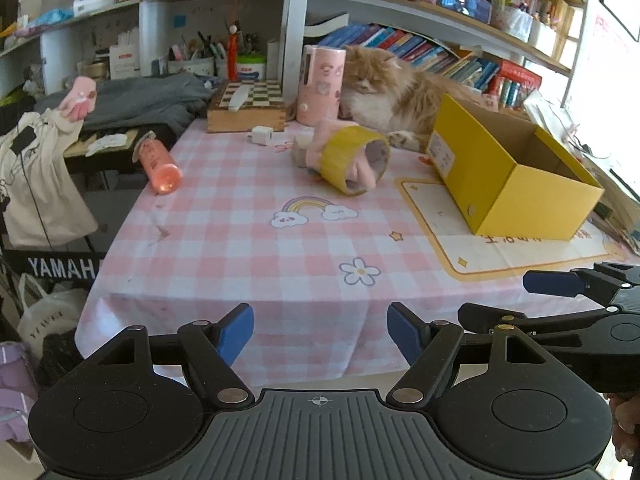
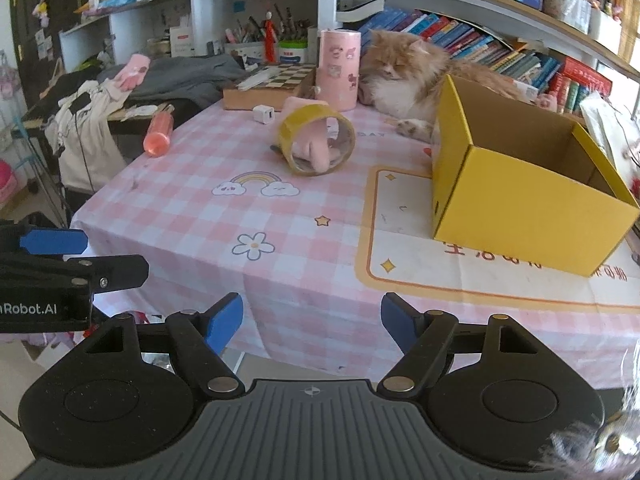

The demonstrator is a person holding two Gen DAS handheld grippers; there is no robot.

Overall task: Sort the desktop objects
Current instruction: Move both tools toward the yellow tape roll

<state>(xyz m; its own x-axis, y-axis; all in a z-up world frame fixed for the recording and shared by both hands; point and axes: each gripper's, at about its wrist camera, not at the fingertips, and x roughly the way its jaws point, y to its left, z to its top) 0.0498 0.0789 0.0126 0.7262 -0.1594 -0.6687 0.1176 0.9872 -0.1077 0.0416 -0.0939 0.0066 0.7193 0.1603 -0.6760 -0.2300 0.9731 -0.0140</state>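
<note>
A yellow tape roll (image 1: 354, 160) (image 2: 316, 144) lies mid-table with a pink glove threaded through it (image 1: 362, 172) (image 2: 316, 150). An orange-pink bottle (image 1: 158, 162) (image 2: 159, 133) lies on its side at the left table edge. A small white charger cube (image 1: 262, 135) (image 2: 264, 114) sits near the back. An open yellow cardboard box (image 1: 512, 184) (image 2: 520, 196) stands at the right. My left gripper (image 1: 320, 334) is open and empty before the table's front edge. My right gripper (image 2: 312, 322) is also open and empty there.
An orange-and-white cat (image 1: 384, 88) (image 2: 404, 76) lies at the back beside a tall pink canister (image 1: 320, 84) (image 2: 338, 70) and a chessboard box (image 1: 248, 106) (image 2: 272, 84). Bookshelves rise behind. Clothes and bags crowd the left side.
</note>
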